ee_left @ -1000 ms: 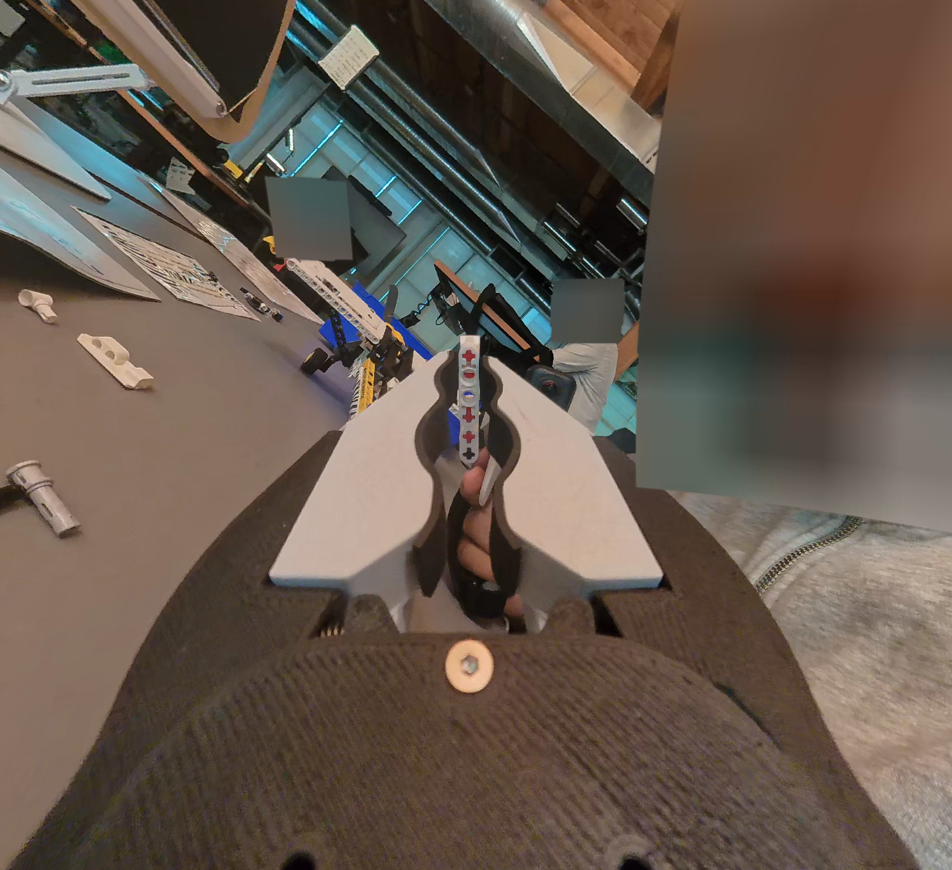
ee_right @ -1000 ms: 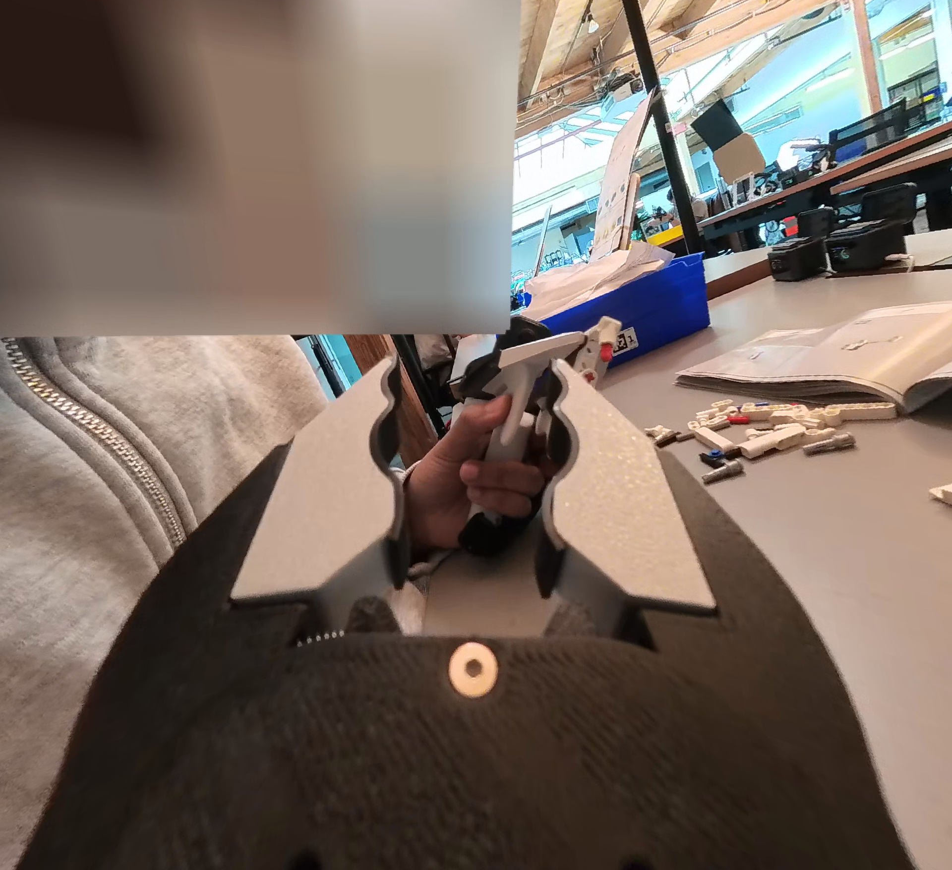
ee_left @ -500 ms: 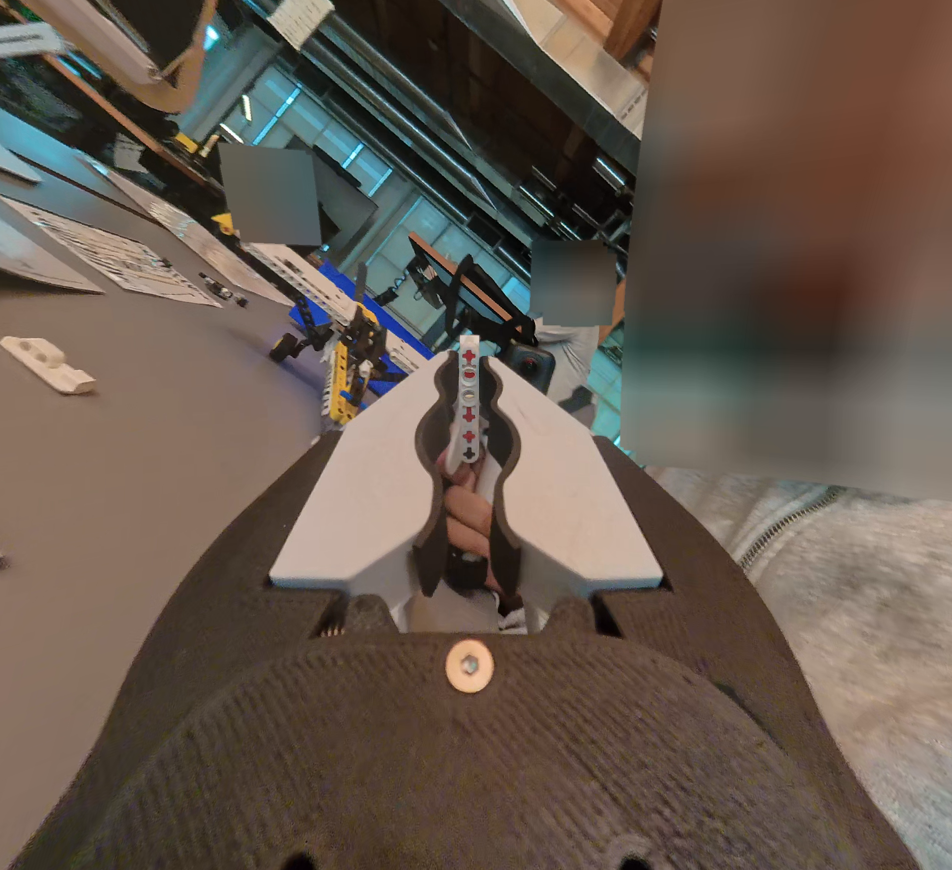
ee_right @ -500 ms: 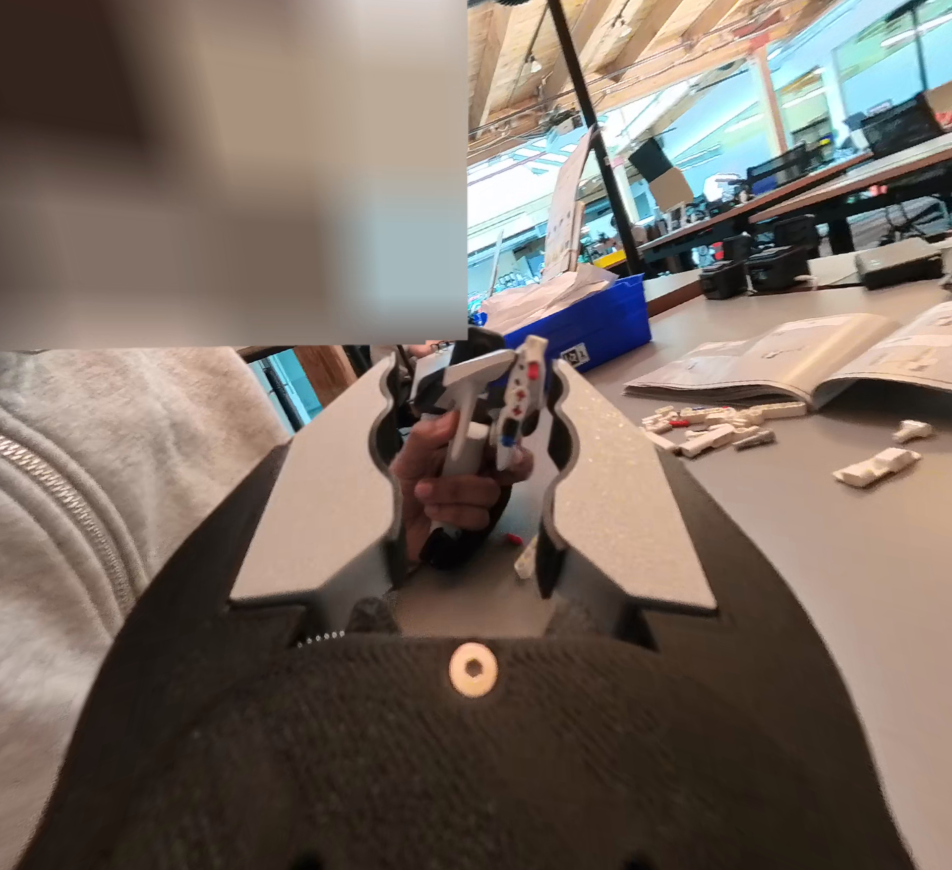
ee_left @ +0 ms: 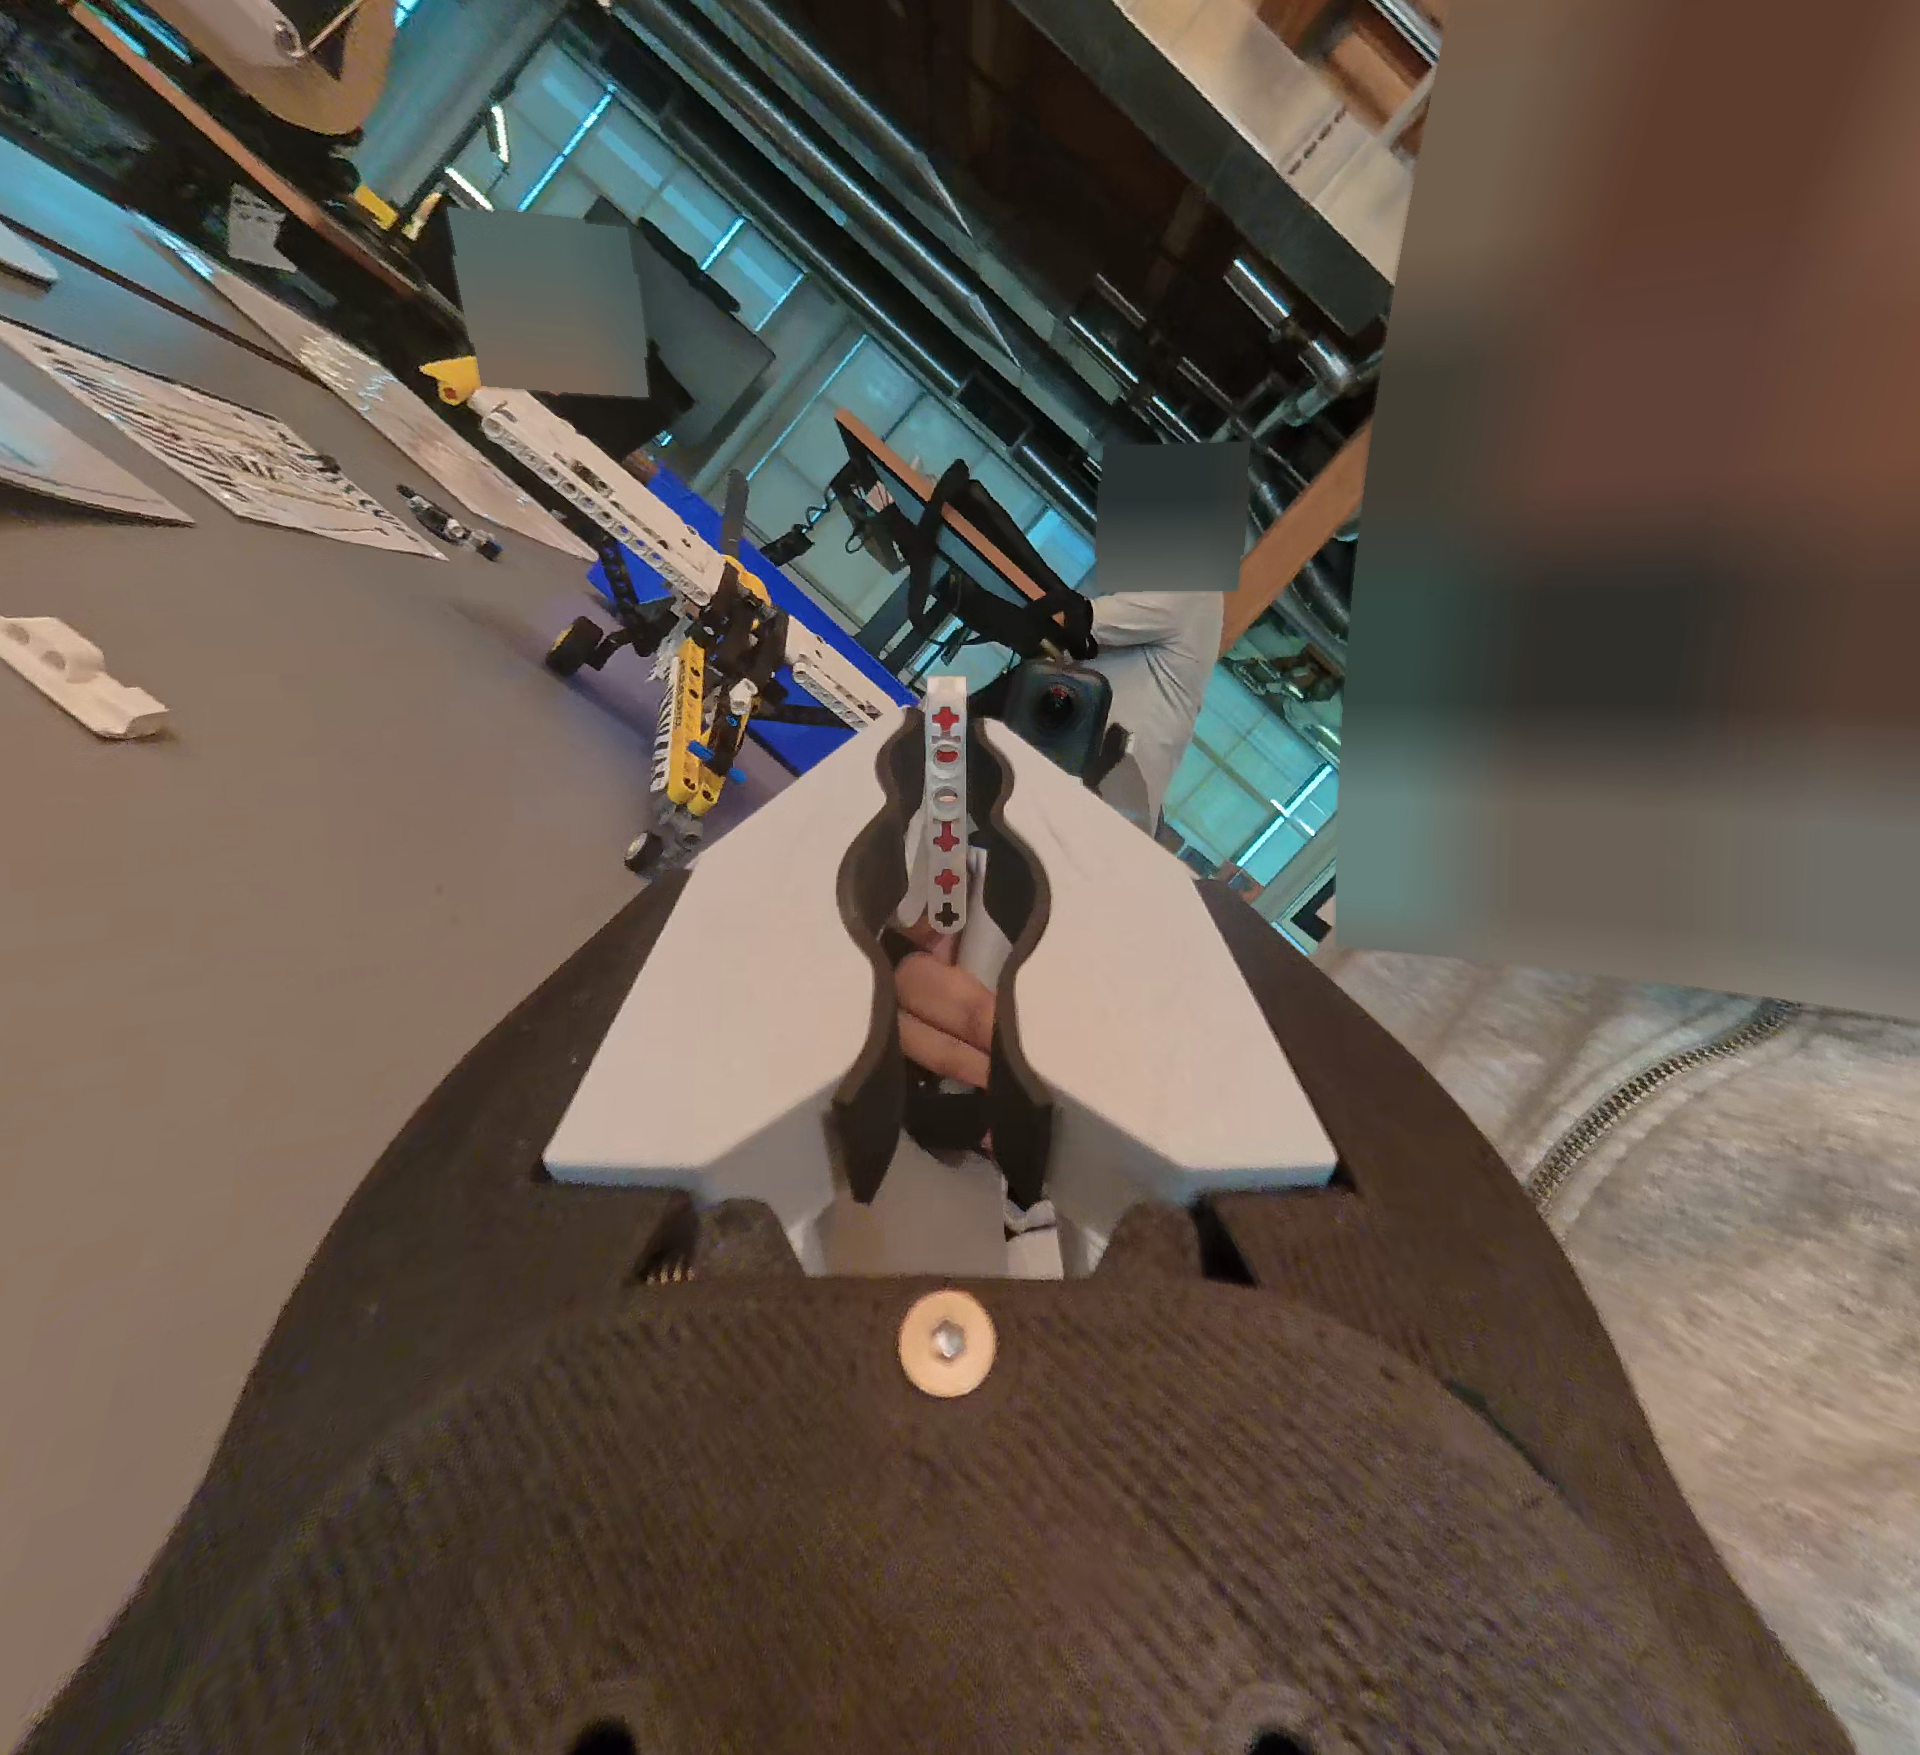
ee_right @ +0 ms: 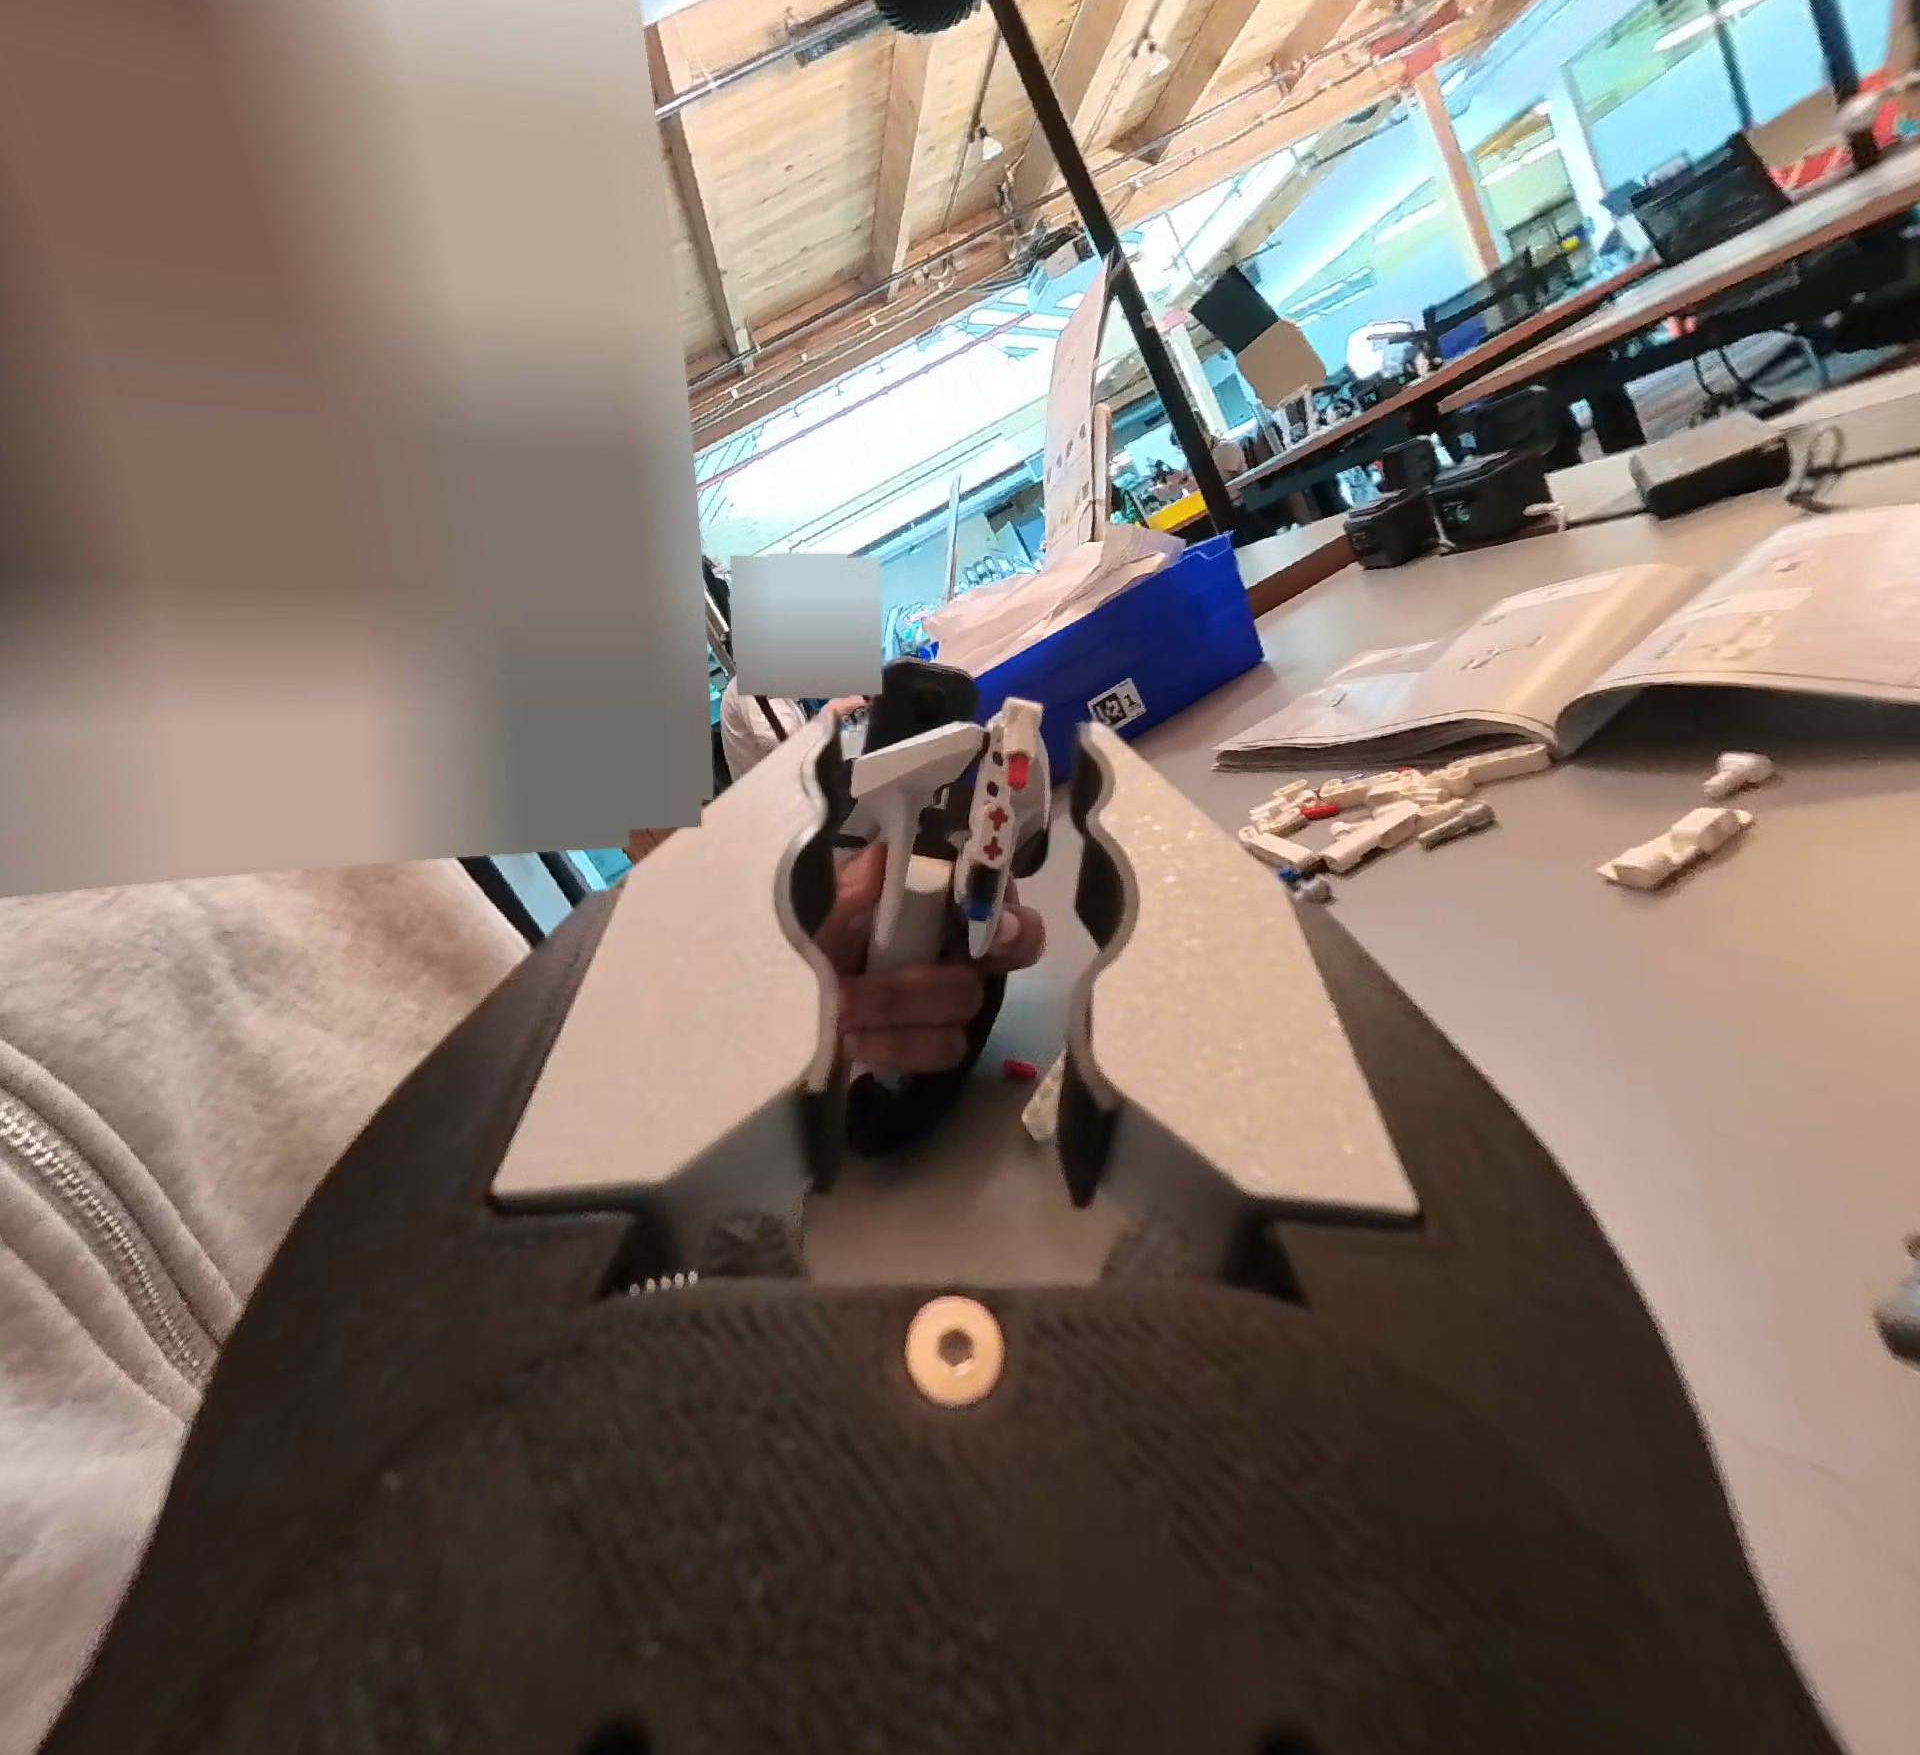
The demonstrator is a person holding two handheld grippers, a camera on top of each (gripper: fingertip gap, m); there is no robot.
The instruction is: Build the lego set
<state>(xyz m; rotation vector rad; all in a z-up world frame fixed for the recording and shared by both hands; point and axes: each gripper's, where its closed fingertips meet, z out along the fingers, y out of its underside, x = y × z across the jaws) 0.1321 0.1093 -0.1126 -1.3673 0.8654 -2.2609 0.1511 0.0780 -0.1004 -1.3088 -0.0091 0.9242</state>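
Grey worktop (ee_left: 312, 874) on the left carries a loose white piece (ee_left: 78, 671) and, farther along, a partly built yellow, black and white model (ee_left: 707, 666) lying near printed sheets (ee_left: 208, 448). Moving right, the left tongs (ee_left: 943, 770) are closed on a slim light-grey beam (ee_left: 945, 812), held upright and off the worktop, its row of holes filled with red cross-shaped axle ends and one dark one at the bottom. In the right wrist view the same beam (ee_right: 997, 812) stands between the fingers of the right tongs (ee_right: 951, 770), which are spread wide and grip nothing. To do this step well, the right tongs should likely come in squarely across the beam's flat faces and close without twisting it, while the left keeps it steady, so no pin gets knocked out. Farther right lie a scatter of small white parts (ee_right: 1371, 812), an open instruction booklet (ee_right: 1610, 656) and a blue bin (ee_right: 1143, 656).
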